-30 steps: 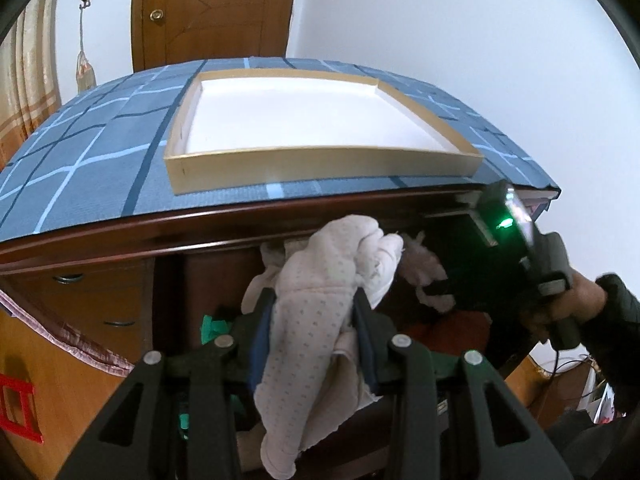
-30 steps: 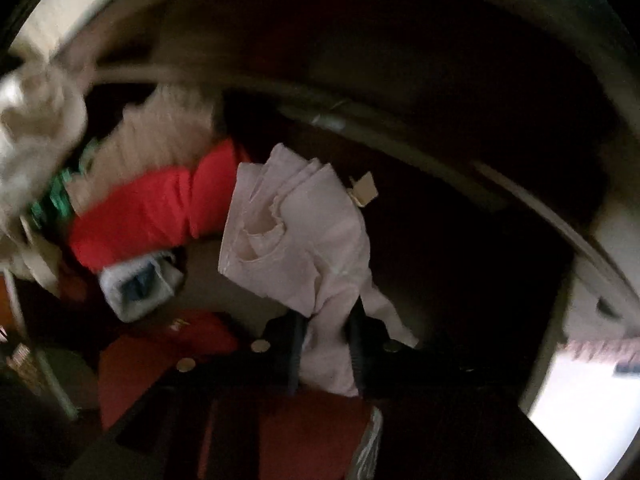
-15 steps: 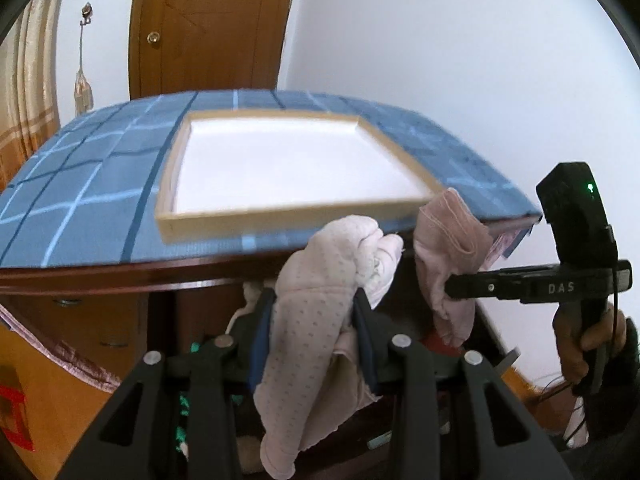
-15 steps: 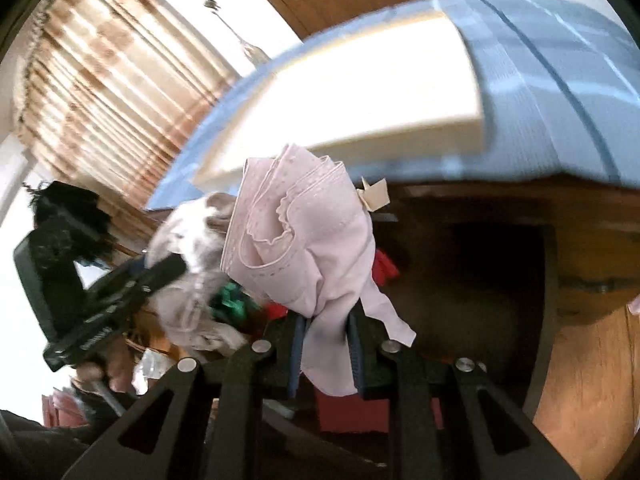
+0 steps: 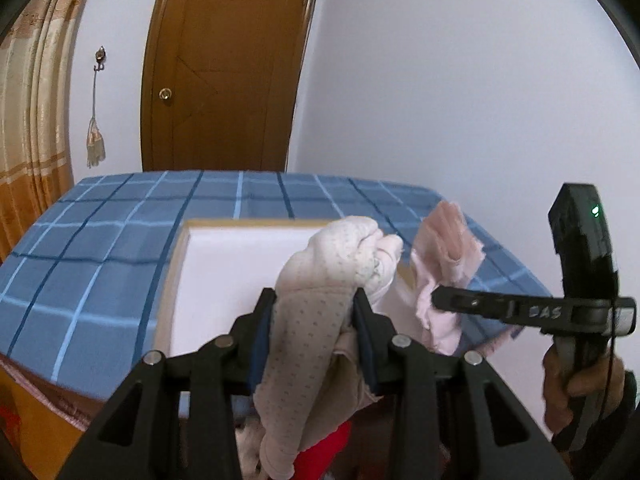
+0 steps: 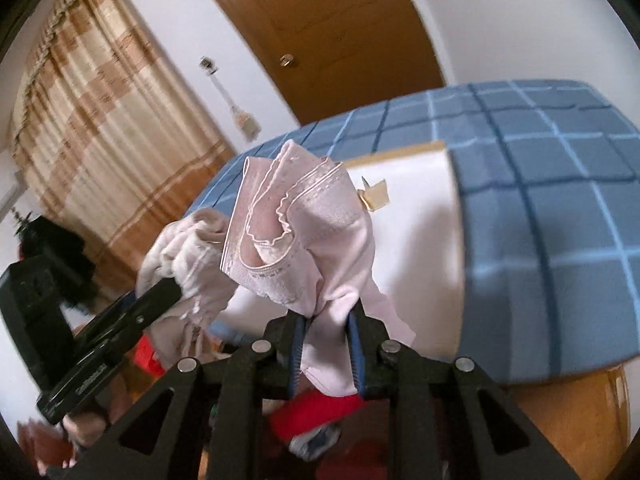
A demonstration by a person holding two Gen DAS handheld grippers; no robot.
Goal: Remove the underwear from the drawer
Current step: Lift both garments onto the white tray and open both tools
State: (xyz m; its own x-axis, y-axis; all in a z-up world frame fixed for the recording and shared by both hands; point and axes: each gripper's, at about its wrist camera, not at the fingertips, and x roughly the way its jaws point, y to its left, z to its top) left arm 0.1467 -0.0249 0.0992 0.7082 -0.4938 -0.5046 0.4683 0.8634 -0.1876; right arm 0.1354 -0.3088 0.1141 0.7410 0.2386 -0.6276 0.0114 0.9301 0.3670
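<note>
Both garments hung above the wooden tray [image 5: 176, 280].
Left gripper [image 5: 314, 328] clamped soft dotted underwear [image 5: 312, 320]; right gripper [image 6: 326, 344] pinched limp pink underwear [image 6: 320, 248], bunched mid-fabric.

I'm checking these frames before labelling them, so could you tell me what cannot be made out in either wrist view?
- Drawer: only red cloth shows below the right gripper in the right wrist view; the grippers hide the rest.
- Tray: its near right part sits behind the dotted underwear in the left gripper, left wrist view.
- Tag on the pink underwear: too small to read.
</note>
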